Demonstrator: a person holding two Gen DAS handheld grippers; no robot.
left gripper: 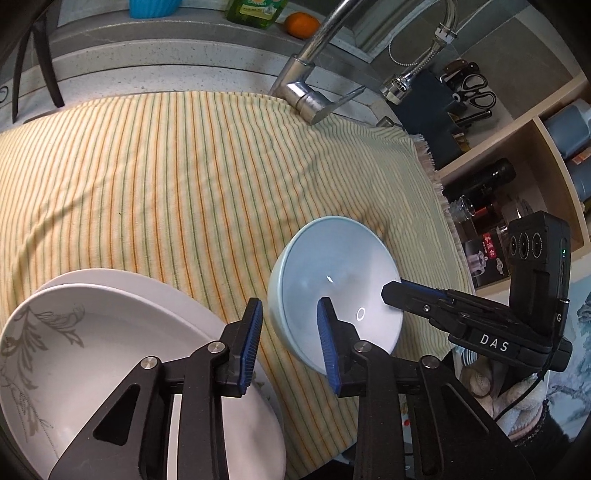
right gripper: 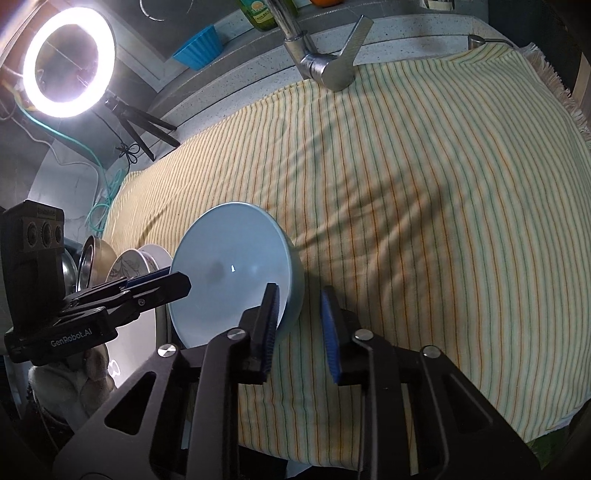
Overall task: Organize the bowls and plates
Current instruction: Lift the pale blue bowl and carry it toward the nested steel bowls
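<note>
My fingers [left gripper: 255, 345] hide near part of white plate stack [left gripper: 122, 295]. Green bottle [left gripper: 255, 13] cut by top edge. Shelf jar labels [left gripper: 487, 251] too small to read.

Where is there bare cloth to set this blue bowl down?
The striped cloth is bare from the blue bowl back to the faucet and across to its fringed edge. It is crowded by the stacked white plates.

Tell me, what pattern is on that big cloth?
The cloth has thin green and orange stripes on pale yellow; the right wrist view shows it best.
</note>
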